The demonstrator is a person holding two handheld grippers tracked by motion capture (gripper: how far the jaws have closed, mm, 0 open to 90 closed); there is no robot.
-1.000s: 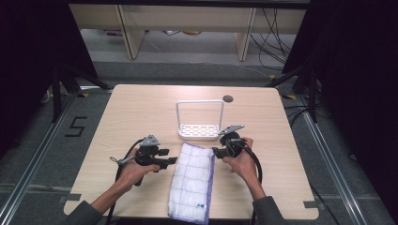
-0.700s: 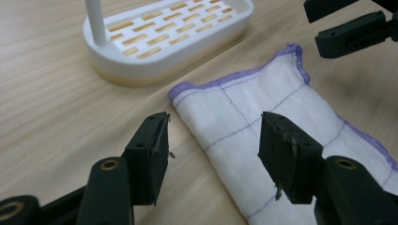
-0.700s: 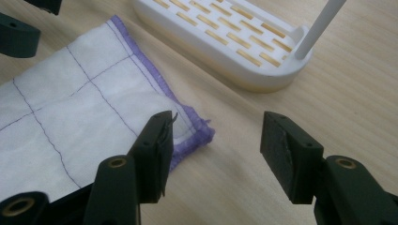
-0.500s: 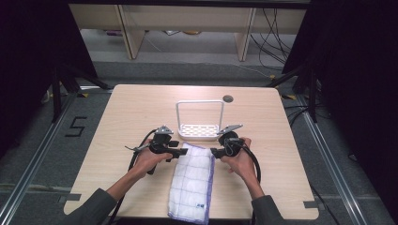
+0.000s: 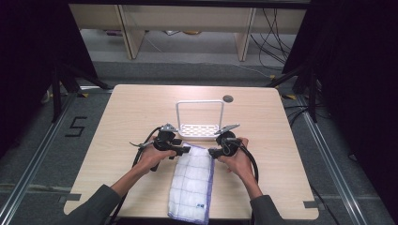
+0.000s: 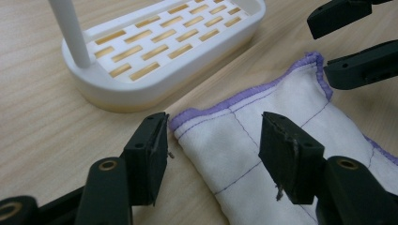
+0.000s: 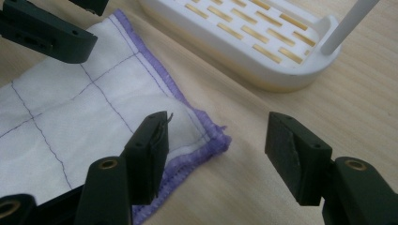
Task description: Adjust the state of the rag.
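Table – pale matt wood grain; towel at lower centre of the high view – soft white woven cloth, thin stitched grid, purple hemmed edge; slotted rack – smooth, slightly glossy white plastic; gripper pads – matt black, scuffed and frayed at the edges.

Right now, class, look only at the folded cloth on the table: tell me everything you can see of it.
The cloth is white woven fabric with a thin purple grid and purple stitched edging. It lies folded into a long strip, flat on the wooden table, its near end hanging over the table's front edge. Its far end lies just short of the white slotted rack. The left gripper and right gripper, both open, each straddle a far corner. I cannot tell whether they touch it.
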